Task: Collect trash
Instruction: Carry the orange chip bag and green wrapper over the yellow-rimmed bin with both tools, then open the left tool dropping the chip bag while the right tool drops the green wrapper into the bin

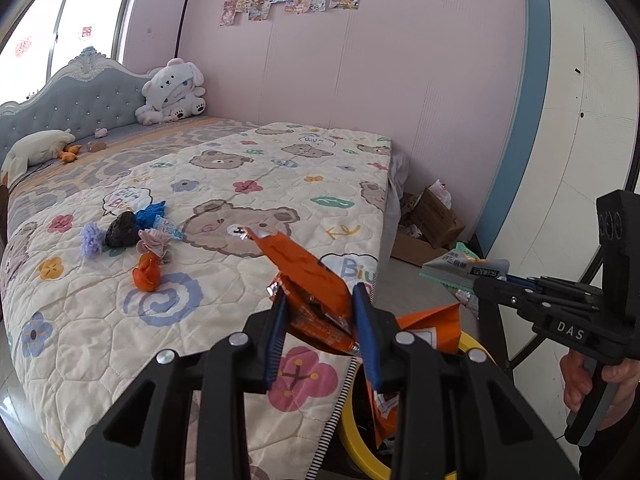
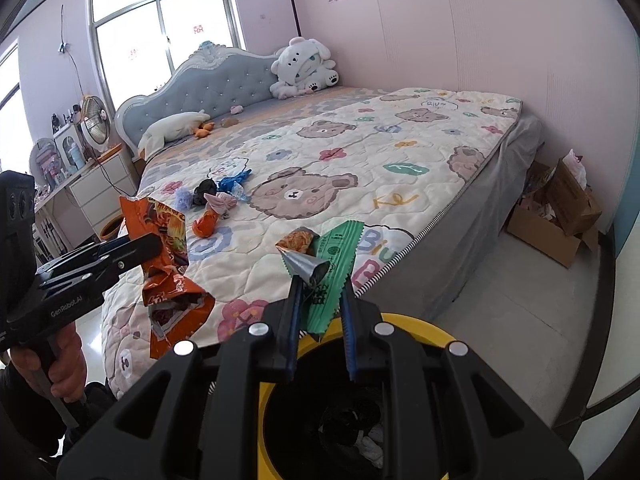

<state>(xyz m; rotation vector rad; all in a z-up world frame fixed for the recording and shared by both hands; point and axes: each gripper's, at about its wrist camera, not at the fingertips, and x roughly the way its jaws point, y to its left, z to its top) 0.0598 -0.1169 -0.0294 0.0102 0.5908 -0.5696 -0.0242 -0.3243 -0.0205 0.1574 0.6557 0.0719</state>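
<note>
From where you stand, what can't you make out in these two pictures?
- Yellow bin: both views; the grippers cover most of it, and its contents are dark.
- Orange snack bag: left view; the left hand-held gripper hides its lower end.
- Green wrapper: print too small to read.
- Cardboard box: contents too small to identify.

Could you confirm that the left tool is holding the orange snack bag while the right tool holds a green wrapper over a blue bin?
One detail is off: the bin is yellow, not blue, as its rim in the right wrist view shows. The rest stands: the left tool grips the orange snack bag, and the right tool holds the green wrapper above the bin.
</note>
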